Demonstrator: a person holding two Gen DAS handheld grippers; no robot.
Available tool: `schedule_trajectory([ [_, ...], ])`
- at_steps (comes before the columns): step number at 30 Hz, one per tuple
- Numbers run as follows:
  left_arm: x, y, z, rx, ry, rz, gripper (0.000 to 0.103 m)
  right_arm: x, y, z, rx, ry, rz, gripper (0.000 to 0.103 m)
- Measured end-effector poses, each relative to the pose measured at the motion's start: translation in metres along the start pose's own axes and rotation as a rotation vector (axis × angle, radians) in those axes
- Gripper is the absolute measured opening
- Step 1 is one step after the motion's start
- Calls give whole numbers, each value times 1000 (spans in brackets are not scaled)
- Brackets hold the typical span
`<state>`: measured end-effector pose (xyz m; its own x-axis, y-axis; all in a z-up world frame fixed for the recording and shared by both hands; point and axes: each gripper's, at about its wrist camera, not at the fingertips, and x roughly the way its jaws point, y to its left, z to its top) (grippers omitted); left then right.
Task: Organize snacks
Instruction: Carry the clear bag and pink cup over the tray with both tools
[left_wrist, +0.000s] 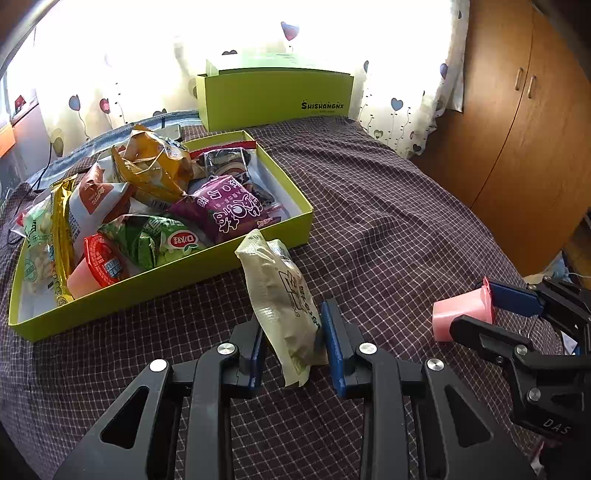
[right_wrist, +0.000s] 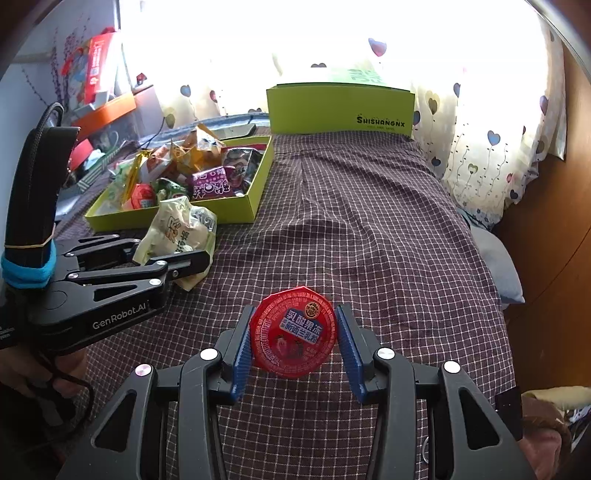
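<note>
Left claw (left_wrist: 291, 343), angled down, is pinched on pale-green snack pack (left_wrist: 280, 295) just near of green box (left_wrist: 166, 284); right claw (right_wrist: 293, 345) is clamped on jelly cup (right_wrist: 293, 332). Bed (left_wrist: 388, 221) lies open to the right & far.

Your left gripper (left_wrist: 291, 341) hides the lower sides of the pale snack bag (left_wrist: 280, 295) it clamps. In the green box (left_wrist: 177, 273), piled packets cover each other, and their small print is unreadable. The window glare washes out the upright green lid's (left_wrist: 277, 96) top edge.
</note>
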<state>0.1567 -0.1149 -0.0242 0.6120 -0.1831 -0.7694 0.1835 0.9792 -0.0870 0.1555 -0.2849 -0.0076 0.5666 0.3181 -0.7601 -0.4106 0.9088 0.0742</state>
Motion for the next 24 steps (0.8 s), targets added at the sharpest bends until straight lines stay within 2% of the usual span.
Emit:
schedule_trajectory([
  [15,-36,12,-9,-21,-67,-60,29,-9,12,12,-21,-43,14,41],
  [24,-56,30,-10,-48,-108,-33,29,-10,37,36,-81,-85,47,41],
])
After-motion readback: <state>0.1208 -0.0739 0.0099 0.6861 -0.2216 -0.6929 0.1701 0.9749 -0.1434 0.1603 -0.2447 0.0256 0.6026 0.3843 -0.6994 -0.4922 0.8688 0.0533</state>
